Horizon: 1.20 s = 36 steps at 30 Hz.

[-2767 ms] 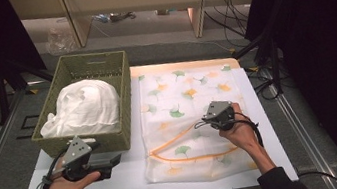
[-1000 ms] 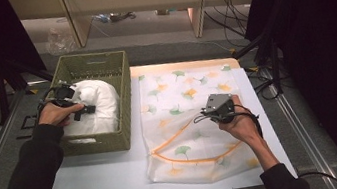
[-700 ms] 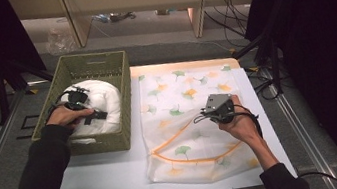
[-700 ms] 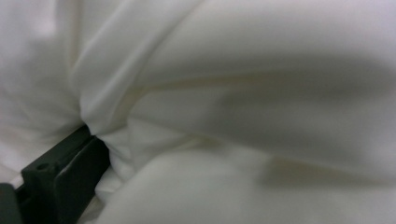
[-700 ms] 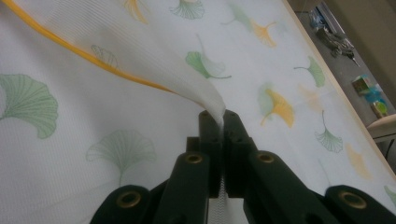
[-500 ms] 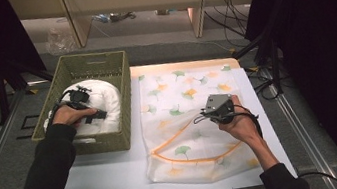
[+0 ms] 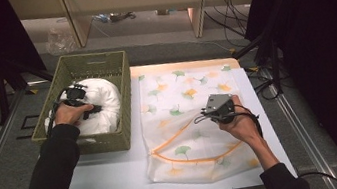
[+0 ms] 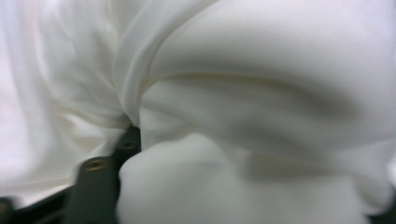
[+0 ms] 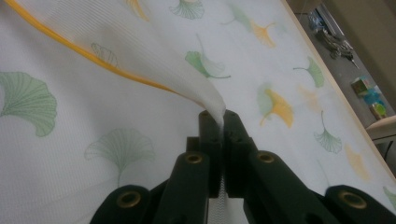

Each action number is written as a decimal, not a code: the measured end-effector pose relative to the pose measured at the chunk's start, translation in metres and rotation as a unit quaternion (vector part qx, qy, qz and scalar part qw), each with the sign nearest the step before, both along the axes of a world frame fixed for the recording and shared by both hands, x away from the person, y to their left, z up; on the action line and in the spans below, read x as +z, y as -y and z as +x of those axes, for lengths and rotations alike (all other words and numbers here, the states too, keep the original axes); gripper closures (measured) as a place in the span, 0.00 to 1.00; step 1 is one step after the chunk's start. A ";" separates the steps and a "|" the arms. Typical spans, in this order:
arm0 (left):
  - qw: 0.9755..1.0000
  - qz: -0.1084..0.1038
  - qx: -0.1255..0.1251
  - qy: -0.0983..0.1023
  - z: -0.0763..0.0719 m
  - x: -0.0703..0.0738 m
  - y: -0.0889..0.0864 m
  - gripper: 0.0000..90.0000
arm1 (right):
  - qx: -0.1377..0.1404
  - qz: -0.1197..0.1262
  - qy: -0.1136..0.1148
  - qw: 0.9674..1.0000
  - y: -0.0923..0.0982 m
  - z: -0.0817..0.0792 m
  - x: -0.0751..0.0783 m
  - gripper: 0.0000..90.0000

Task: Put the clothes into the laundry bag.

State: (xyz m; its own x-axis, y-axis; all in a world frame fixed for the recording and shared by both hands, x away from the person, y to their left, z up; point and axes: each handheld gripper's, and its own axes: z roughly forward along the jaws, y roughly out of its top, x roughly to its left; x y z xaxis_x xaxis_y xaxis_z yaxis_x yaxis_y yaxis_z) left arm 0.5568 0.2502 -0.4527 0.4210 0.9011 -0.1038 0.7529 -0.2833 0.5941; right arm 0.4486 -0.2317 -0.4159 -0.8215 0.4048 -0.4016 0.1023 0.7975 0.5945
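A white cloth [image 7: 106, 96] lies bundled in a green woven basket [image 7: 93, 60] at the table's left. My left gripper [image 7: 95, 108] is pushed down into it. In the left gripper view the cloth [image 8: 261, 70] bulges between the jaws, which have just been closing on it; one black finger [image 8: 100, 182] shows against a fold. A sheer mesh bag [image 7: 182, 97] with ginkgo leaves and orange trim lies flat to the right. My right gripper [image 7: 200, 118] is shut on the bag's lifted upper edge; its fingertips [image 9: 218, 120] pinch the mesh [image 9: 116, 93].
The white table [image 7: 119, 182] has bare surface at the front left, in front of the basket. Shelving and cables stand beyond the far edge. Dark drapes flank both sides.
My left hand has moved from the table's front left corner up into the basket and settled onto the white cloth. The right hand and bag edge have stayed put.
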 end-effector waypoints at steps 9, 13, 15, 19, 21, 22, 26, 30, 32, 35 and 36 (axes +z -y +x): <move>0.999 0.011 -0.034 -0.013 -0.005 -0.004 0.016 0.00 | -0.002 0.003 -0.002 1.000 0.000 0.002 -0.001 0.99; 0.999 0.033 -0.030 0.005 -0.005 -0.011 0.019 0.00 | -0.002 0.001 0.000 1.000 -0.001 0.001 -0.001 0.99; 0.999 0.045 -0.018 0.000 -0.003 -0.012 0.018 0.00 | -0.001 0.002 0.003 1.000 0.000 0.000 0.000 0.99; 0.999 0.041 -0.004 -0.007 -0.002 -0.010 0.013 0.20 | -0.001 0.002 0.003 1.000 0.000 0.000 0.001 0.99; 0.999 0.037 0.007 -0.007 -0.003 -0.008 0.010 0.26 | -0.001 0.003 -0.001 1.000 0.000 0.000 0.000 0.99; 0.999 0.040 0.009 -0.005 -0.002 -0.007 0.009 0.31 | -0.006 0.002 -0.001 1.000 0.000 -0.001 0.000 0.99; 1.000 0.023 0.020 0.003 -0.004 -0.006 0.006 0.47 | -0.002 -0.001 0.004 1.000 0.000 0.000 0.000 0.99; 1.000 0.014 0.018 -0.004 -0.003 -0.002 0.005 0.53 | -0.005 -0.003 -0.001 1.000 -0.002 0.000 -0.002 0.99; 1.000 0.011 0.016 -0.002 -0.004 0.001 0.003 0.54 | -0.001 -0.003 0.001 1.000 -0.002 0.001 -0.002 0.99; 1.000 -0.012 0.023 0.000 -0.005 0.006 0.000 0.56 | -0.007 0.003 -0.001 1.000 -0.001 0.000 -0.001 0.99; 1.000 -0.012 0.023 0.000 -0.005 0.006 0.000 0.56 | -0.007 0.003 -0.001 1.000 -0.001 0.000 -0.001 0.99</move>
State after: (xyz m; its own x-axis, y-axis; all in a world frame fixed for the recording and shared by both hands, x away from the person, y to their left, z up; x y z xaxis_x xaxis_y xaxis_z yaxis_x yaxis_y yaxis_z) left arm 0.5520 0.2505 -0.4469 0.3794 0.9166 -0.1257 0.7643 -0.2340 0.6009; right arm 0.4490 -0.2311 -0.4171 -0.8167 0.4185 -0.3974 0.1142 0.7922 0.5995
